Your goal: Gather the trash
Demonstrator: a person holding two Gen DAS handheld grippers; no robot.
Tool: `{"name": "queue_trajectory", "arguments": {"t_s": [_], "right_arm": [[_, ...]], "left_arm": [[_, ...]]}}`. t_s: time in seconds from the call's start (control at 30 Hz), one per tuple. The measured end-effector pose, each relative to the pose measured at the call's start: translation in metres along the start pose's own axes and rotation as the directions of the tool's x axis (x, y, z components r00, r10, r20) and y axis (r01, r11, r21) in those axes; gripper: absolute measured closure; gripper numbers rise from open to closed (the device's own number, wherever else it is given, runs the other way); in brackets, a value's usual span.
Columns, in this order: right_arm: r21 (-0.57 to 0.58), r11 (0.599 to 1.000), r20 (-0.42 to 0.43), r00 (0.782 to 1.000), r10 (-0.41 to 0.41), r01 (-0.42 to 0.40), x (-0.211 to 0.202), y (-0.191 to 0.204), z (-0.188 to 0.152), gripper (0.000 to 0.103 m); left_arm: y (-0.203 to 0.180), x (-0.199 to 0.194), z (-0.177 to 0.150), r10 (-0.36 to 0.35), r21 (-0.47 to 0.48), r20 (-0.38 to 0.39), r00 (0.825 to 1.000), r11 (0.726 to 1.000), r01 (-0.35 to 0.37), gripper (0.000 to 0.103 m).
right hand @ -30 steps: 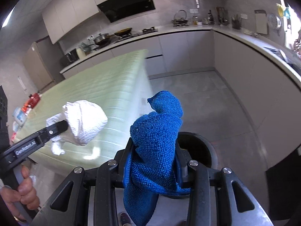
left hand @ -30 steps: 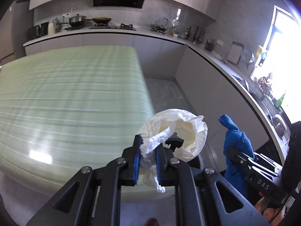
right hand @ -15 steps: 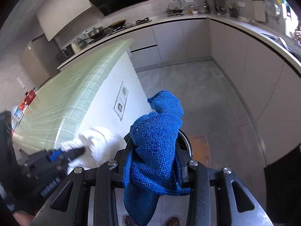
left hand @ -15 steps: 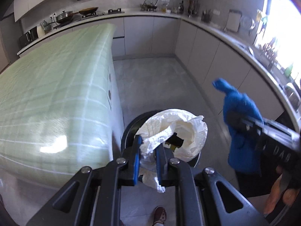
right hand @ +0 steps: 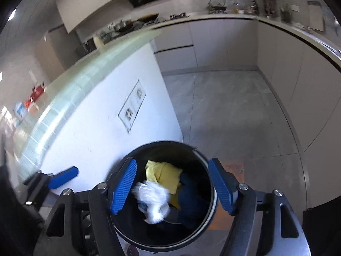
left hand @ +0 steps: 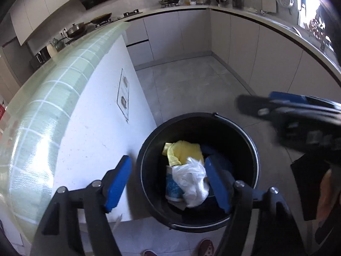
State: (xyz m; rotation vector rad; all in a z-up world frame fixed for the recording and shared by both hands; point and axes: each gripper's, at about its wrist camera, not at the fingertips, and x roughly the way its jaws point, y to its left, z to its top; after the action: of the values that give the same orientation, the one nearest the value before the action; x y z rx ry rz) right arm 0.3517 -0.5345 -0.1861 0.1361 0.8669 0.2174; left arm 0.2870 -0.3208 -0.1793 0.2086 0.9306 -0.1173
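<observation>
A black round bin (left hand: 251, 149) stands on the floor beside the white island wall; it also shows in the right wrist view (right hand: 211, 213). Inside lie a white crumpled plastic bag (left hand: 192, 181) (right hand: 154, 200), a yellow cloth (left hand: 183, 152) (right hand: 164, 173) and the blue cloth (left hand: 221, 162) (right hand: 191, 194). My left gripper (left hand: 168, 183) is open and empty above the bin. My right gripper (right hand: 175, 183) is open and empty above the bin, and shows blurred at the right of the left wrist view (left hand: 277, 111).
The island with a green checked top (left hand: 53, 98) and white side wall (left hand: 96, 128) stands left of the bin. Grey cabinets (left hand: 245, 47) line the back and right. A shoe tip (left hand: 206, 247) is below the bin.
Both grippers have tipped down over the bin and opened. The white bag has dropped from the left one and the blue cloth from the right one into the bin.
</observation>
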Motion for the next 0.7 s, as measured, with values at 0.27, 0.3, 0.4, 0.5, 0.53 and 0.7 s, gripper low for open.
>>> {"name": "queue_trajectory", "arguments": {"t_s": [0.27,0.3,0.4,0.5,0.53,0.7], "right_arm": [[0.1,0.994,-0.001,0.999,-0.043,0.043,-0.064,-0.014,-0.004,0.031],[0.119,0.992,-0.003,0.999,-0.049,0.049,-0.071,-0.016,-0.004,0.031],[0.155,0.986,-0.031,0.998,-0.055,0.059,-0.088,-0.017,-0.01,0.031],[0.158,0.987,-0.055,0.998,-0.031,0.039,-0.108,-0.001,-0.024,0.031],[0.15,0.988,-0.053,0.998,-0.027,0.035,-0.116,0.01,-0.031,0.031],[0.134,0.991,-0.041,0.999,0.017,-0.011,-0.156,0.066,-0.069,0.031]], "left_arm": [[-0.016,-0.075,0.021,-0.079,-0.048,0.034,0.996,0.996,0.08,0.03],[-0.016,-0.08,0.025,-0.111,-0.064,0.03,0.993,0.992,0.113,0.03],[-0.006,-0.107,0.028,-0.164,-0.12,0.026,0.986,0.979,0.166,0.03],[0.008,-0.144,0.021,-0.169,-0.145,0.04,0.985,0.974,0.173,0.029],[0.012,-0.153,0.018,-0.17,-0.15,0.045,0.984,0.973,0.175,0.029],[0.037,-0.204,-0.016,-0.147,-0.175,0.09,0.985,0.971,0.161,0.023]]}}
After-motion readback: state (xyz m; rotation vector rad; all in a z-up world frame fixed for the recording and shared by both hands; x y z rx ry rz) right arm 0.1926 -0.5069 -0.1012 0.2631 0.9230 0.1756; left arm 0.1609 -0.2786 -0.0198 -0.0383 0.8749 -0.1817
